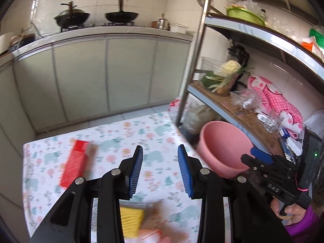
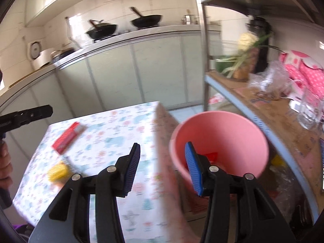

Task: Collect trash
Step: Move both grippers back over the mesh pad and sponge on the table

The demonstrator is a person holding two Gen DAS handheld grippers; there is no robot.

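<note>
trash lies on a small table [image 1: 113,133] covered with a white floral-print cloth: a flat red cardboard box [image 1: 74,163] near its far left side and a blurred yellow packet [image 1: 131,220] near its front edge. just beside the table's right edge stands a round pink plastic bucket [image 2: 220,139], with a red scrap [image 2: 211,157] in its bottom. left gripper [image 1: 160,171] hangs over the cloth, jaws apart and empty. right gripper [image 2: 163,167] hovers across the table's edge and the bucket's rim, jaws released, nothing between them.
</note>
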